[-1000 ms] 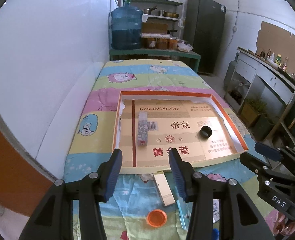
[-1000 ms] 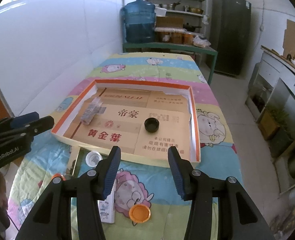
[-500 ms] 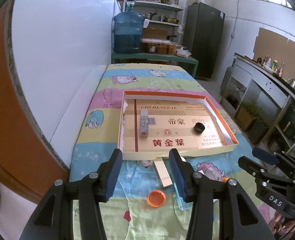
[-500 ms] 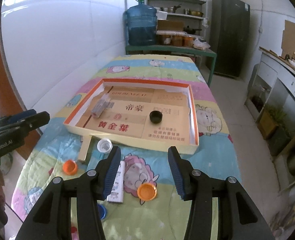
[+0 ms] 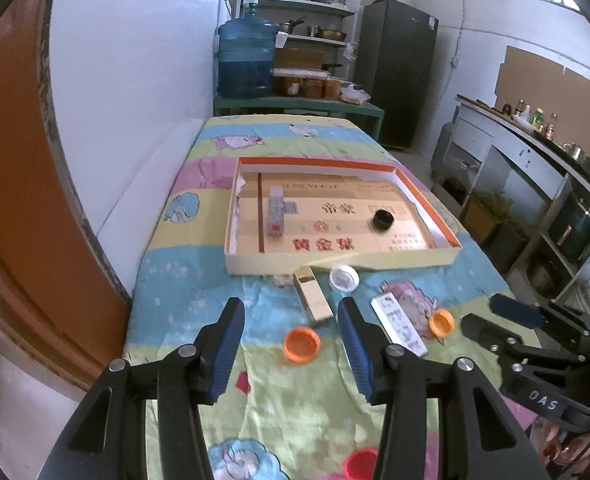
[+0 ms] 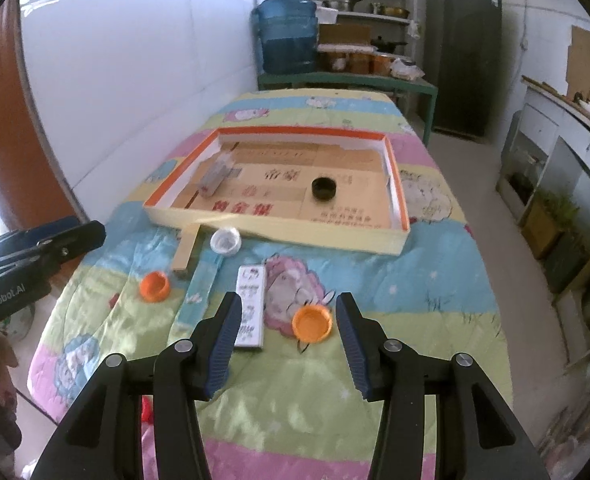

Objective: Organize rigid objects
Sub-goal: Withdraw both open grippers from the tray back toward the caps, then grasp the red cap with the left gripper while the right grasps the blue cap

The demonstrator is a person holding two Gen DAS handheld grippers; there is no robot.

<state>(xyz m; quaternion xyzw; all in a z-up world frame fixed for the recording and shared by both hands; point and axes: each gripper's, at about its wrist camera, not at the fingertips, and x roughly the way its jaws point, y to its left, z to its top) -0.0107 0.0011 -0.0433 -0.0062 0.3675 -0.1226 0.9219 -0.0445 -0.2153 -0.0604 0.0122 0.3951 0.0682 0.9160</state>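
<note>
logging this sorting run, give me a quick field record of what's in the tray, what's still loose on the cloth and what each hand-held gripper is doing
surface: table under a cartoon-print cloth
tray: shallow box with orange rim, holds a black cap and a small patterned box
loose on cloth: two orange caps, white cap, white printed box, gold box, red cap
left hand-held gripper: open, empty, above the cloth
right hand-held gripper: open, empty, an orange cap ahead between its fingers

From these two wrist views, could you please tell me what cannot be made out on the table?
- Red object: left wrist view, cut off by the bottom edge and the left gripper.
- White flat box: right wrist view, print too small, near end behind the right gripper.
- Tray lettering: motion-blurred.
</note>
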